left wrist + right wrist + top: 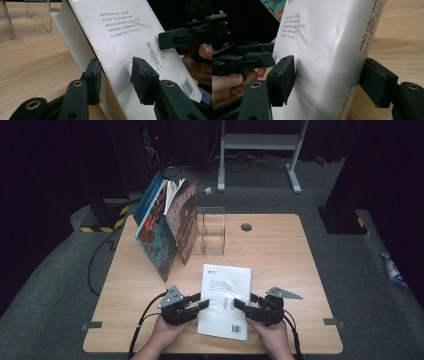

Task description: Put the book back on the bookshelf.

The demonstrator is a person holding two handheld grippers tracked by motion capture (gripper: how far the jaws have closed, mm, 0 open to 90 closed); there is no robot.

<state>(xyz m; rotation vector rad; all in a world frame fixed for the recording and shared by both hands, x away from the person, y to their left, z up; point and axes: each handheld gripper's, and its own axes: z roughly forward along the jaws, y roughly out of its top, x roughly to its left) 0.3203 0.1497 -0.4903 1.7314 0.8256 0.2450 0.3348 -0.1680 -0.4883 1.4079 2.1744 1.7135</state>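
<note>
A thick white book (225, 300) (125, 32) (329, 50) sits at the table's near edge, back cover up with a barcode at its near corner. My left gripper (200, 301) (116, 66) grips its left edge, one jaw under the page side and one on the cover. Over on the spine side, my right gripper (242, 302) (330, 66) is shut on the book, one jaw pressed on the cover and one beneath. That edge is raised off the wood. Each gripper view also shows the opposite gripper farther off: the right one (180, 37) and the left one (249, 57).
Two colourful picture books (165, 225) lean together at the back left of the wooden table (280, 260). A clear plastic holder (210, 230) (25, 20) stands right beside them. A round cable hole (246, 227) lies behind it. A metal stand is on the floor beyond.
</note>
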